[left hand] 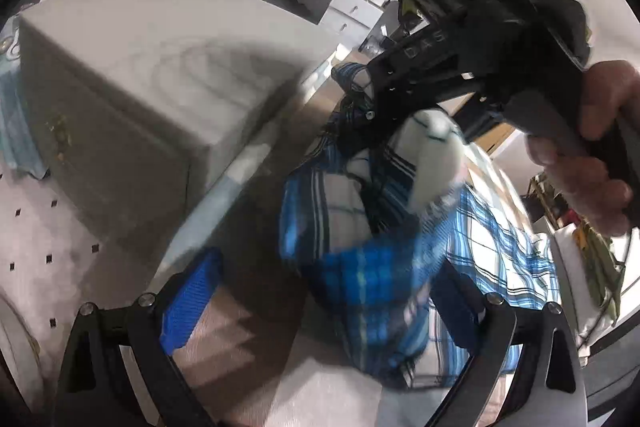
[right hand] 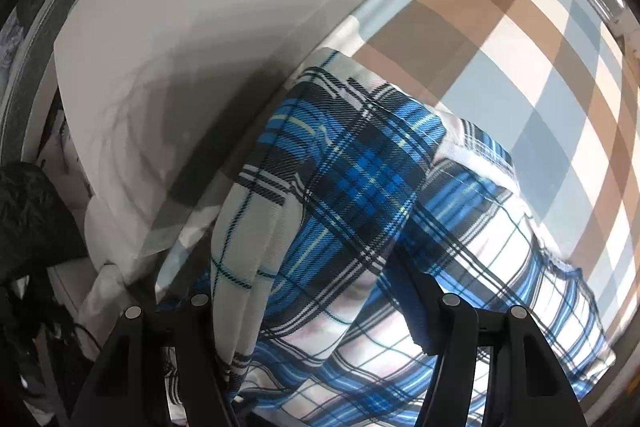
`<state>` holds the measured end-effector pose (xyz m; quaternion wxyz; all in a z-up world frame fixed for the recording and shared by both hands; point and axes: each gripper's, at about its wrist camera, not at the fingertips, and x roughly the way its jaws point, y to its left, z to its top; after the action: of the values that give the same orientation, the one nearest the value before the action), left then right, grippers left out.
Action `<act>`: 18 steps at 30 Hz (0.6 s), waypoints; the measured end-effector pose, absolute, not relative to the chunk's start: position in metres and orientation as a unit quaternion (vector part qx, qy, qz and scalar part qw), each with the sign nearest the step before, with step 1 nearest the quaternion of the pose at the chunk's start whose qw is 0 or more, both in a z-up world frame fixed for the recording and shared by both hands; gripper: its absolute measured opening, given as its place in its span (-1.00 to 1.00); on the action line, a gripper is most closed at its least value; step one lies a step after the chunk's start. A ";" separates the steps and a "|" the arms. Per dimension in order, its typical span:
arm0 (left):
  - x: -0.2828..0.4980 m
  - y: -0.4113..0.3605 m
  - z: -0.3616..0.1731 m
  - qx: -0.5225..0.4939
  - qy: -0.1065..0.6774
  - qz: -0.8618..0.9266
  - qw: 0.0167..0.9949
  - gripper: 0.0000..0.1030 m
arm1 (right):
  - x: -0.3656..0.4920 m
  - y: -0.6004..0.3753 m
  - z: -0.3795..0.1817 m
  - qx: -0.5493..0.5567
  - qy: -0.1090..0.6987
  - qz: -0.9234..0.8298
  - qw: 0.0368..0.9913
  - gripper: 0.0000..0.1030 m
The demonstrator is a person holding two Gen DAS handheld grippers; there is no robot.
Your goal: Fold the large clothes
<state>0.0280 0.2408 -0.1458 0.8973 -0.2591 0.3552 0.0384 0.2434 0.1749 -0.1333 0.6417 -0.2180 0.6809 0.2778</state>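
Left gripper (left hand: 316, 291): jaws spread wide, blue pads well apart, nothing pinched; only a loose blue fold of the plaid shirt (left hand: 372, 279) hangs in the gap, nearer the 3 o'clock finger, not pressed. Right gripper (right hand: 316, 311): pointing down, jaws part way apart with a thick bunch of plaid shirt (right hand: 340, 187) packed between them; 3 o'clock pad visible against the cloth, 9 o'clock pad buried under it, so reads as clamped on the bunch. Seen in left wrist view at 1 o'clock: right gripper body (left hand: 452, 67) in the person's hand (left hand: 600, 147), with shirt hanging below it from 1 toward 5 o'clock. Shirt location: partly lifted by the right side, the rest lying on the checked bedcover (right hand: 540, 59), running from 12 to 4 o'clock in right wrist view. White pillow (right hand: 200, 27) beside it at 10 o'clock. Key relation: long axis of the hanging cloth roughly in line with left gripper's forward view, free lower edge straight ahead at 12 to 1 o'clock and close. Left nearer the free end, right already committed at the top. Judgement: next grab falls to the left, on the lower hem; motion blur there, exact edge not resolvable.
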 end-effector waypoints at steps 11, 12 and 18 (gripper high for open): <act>0.044 0.175 -0.132 -0.085 0.352 0.033 0.931 -0.89 | 0.275 0.172 -0.107 -0.208 0.670 0.292 0.650 0.28; 0.042 0.163 -0.129 -0.051 0.345 0.036 0.936 -0.90 | 0.277 0.172 -0.105 -0.210 0.673 0.291 0.647 0.28; 0.037 0.108 -0.127 0.078 0.323 0.039 0.942 -0.89 | 0.269 0.191 -0.110 -0.283 0.681 0.275 0.617 0.30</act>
<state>0.0374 0.1079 -0.1265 0.9424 0.0784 0.3228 0.0393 0.2691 0.1912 -0.1101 0.6167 -0.2832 0.6809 0.2755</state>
